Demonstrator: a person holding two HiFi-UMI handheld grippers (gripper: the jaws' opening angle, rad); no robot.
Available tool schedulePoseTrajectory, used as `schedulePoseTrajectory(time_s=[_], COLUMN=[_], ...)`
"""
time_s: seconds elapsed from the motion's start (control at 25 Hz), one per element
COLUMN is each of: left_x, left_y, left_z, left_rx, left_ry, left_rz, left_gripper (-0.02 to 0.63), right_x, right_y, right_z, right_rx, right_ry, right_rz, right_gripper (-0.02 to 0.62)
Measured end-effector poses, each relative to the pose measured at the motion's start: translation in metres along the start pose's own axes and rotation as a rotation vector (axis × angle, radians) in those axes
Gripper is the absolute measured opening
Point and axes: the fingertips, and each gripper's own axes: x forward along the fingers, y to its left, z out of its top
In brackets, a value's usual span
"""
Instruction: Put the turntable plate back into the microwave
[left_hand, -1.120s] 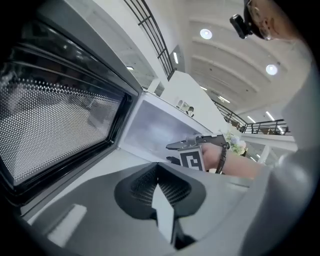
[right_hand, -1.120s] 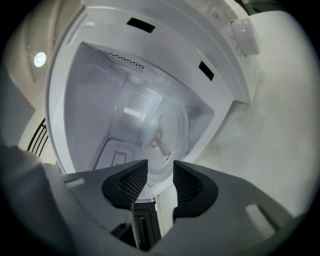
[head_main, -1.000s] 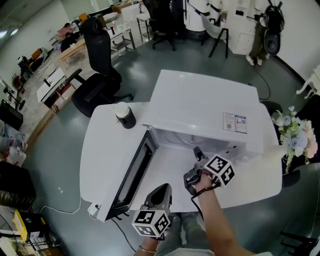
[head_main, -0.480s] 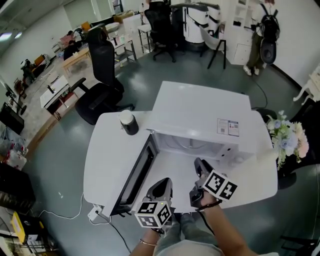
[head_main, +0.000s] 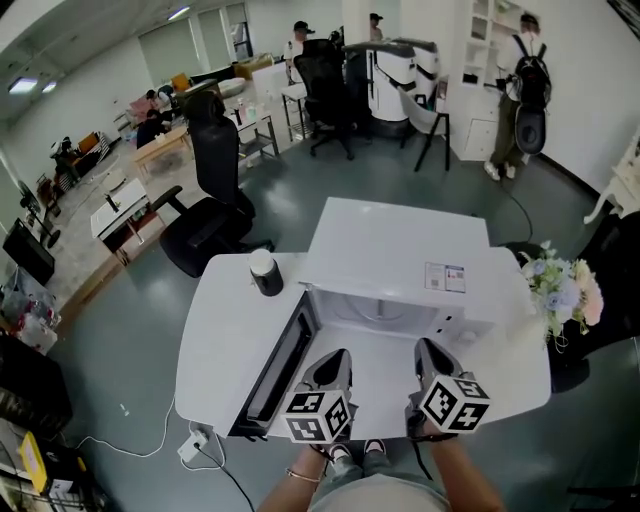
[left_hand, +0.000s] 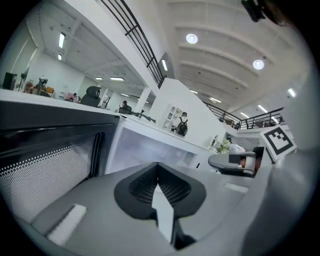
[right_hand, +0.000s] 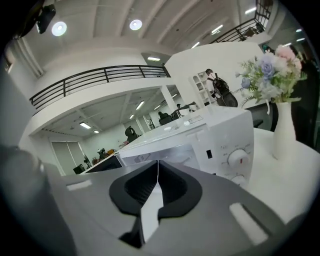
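Observation:
The white microwave (head_main: 400, 255) stands on a round white table (head_main: 215, 330) with its door (head_main: 280, 370) swung open to the left. Inside the cavity I make out the faint curved rim of a glass turntable plate (head_main: 385, 312). Both grippers hang side by side in front of the open cavity, clear of it. The left gripper (head_main: 333, 362) is shut and empty, its pads meeting (left_hand: 157, 167). The right gripper (head_main: 428, 352) has just been closing its jaws with nothing between them, and they now meet (right_hand: 158, 167). It faces the microwave's control knobs (right_hand: 235, 160).
A black cup with a white lid (head_main: 265, 272) stands on the table left of the microwave. A vase of flowers (head_main: 560, 290) is at the table's right edge. Black office chairs (head_main: 215, 200), desks and standing people fill the room behind.
The right gripper has pulled back out of the microwave's mouth, risen, rolled upright and shut. The left gripper has risen a little beside it. The head view has tilted up.

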Motion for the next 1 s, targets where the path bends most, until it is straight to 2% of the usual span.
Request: schedulePoseTrajectory(time_s=[0.16,0.4,0.6,0.76,1.0], left_x=[0.005,0.011,0.011,0.01,0.008], left_y=[-0.002,-0.001,0.003,0.0,0.0], left_z=[0.011,0.022,0.021,0.021,0.024], left_rx=[0.026,0.066,0.029,0.033,0.036], left_ry=[-0.004,-0.013,-0.001,0.0,-0.005], left_rz=[0.02,0.059,0.063,0.061,0.06], left_gripper=[0.0,0.0,0.0,0.0,0.0], right_x=[-0.016,-0.029,-0.027,-0.026,-0.025], right_y=[-0.007,-0.02,-0.021,-0.014,-0.006], right_z=[0.003,0.01,0.01,0.008,0.006], right_rx=[-0.054,-0.067,-0.057,-0.054,-0.069], right_ry=[-0.007,-0.033,-0.035,-0.028,-0.019], right_rz=[-0.019,-0.052,-0.049,-0.01,-0.006], right_gripper=[0.011,0.011,0.009,0.009,0.009])
